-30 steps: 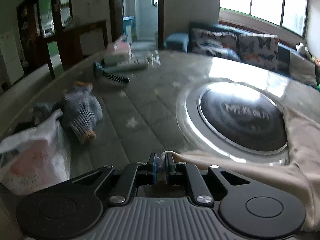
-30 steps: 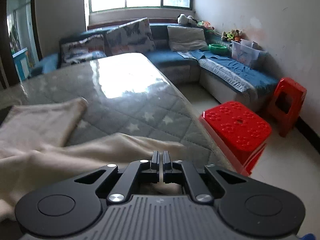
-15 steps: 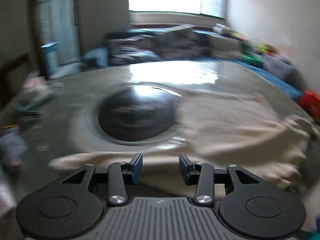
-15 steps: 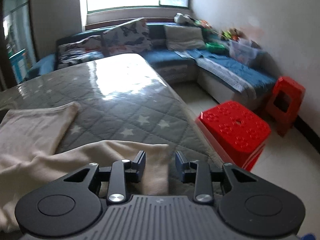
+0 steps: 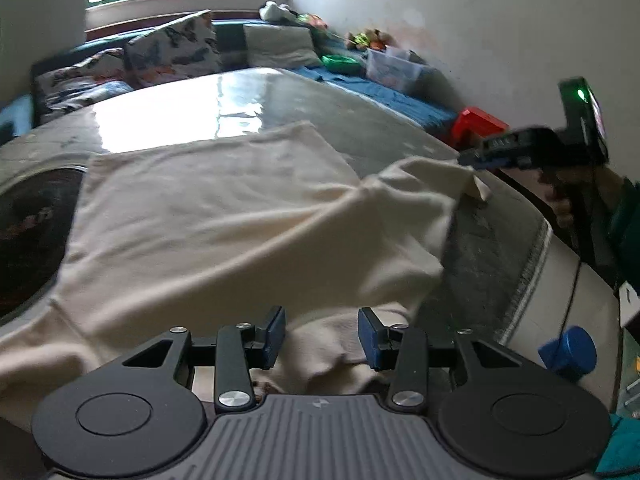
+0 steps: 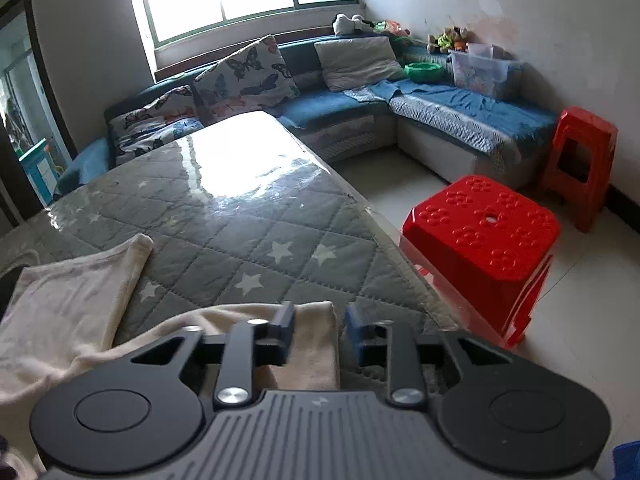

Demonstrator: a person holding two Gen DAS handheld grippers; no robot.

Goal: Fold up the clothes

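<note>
- Your cream garment lies spread across the grey quilted bench, its long axis running from the dark round inset at the left toward the right-hand bench edge, one squared end pointing away to the window side.
- Its near right part is bunched up — a raised fold stands off the surface while the far half lies flat and smooth.
- Your left gripper hangs over the near crumpled hem, fingers spread wide, gripping nothing.
- Your right gripper sits over the garment's corner right at the bench edge; fingers parted, cloth lying beneath them, not pinched.
- In the left wrist view that right gripper shows just beside the lifted corner, blurred.
- Room to work: bare quilted surface stretches ahead toward the sofa — past the right edge, a red stool stands close by on the floor.
</note>
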